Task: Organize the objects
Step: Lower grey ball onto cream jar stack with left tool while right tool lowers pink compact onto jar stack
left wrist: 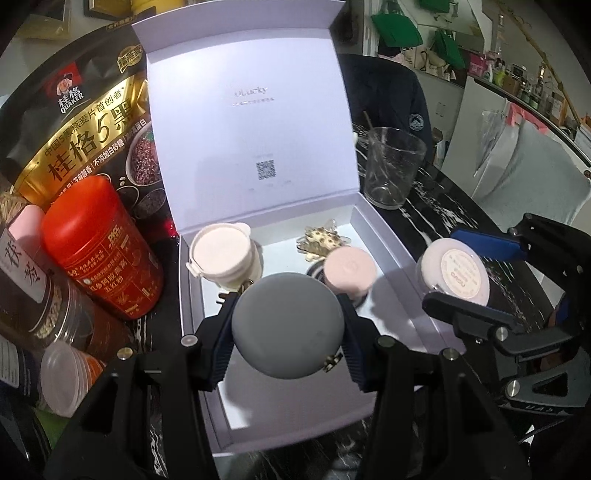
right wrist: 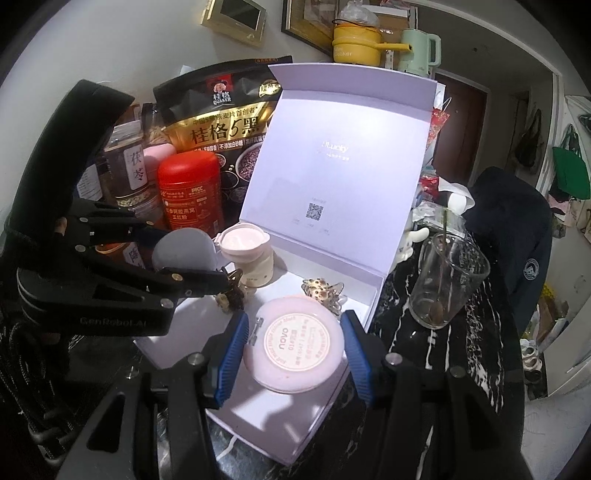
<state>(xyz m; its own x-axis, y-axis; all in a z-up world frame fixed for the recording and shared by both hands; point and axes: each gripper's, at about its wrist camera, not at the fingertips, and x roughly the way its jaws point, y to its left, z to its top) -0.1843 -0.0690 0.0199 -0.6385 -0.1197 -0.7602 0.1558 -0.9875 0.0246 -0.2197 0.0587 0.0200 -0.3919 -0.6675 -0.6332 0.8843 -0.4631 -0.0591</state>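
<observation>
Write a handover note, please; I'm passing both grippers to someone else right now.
Left gripper: shut on the grey compact, over the open box.
Right gripper: shut on the pink compact, above the box's right edge.
Done: cream jar, hair clip and a pink tub are in the box.
Left: set both compacts inside. The glass stands outside, by the box.

A lived-in home. A yellow pot [right wrist: 356, 44] and green kettle [right wrist: 419, 50] sit on a shelf by framed pictures [right wrist: 236, 18]; an oat bag [right wrist: 221, 122] and jars [right wrist: 190, 192] crowd the marble desk [right wrist: 461, 332]; tote bags [right wrist: 570, 170] hang near a door [right wrist: 465, 114].
</observation>
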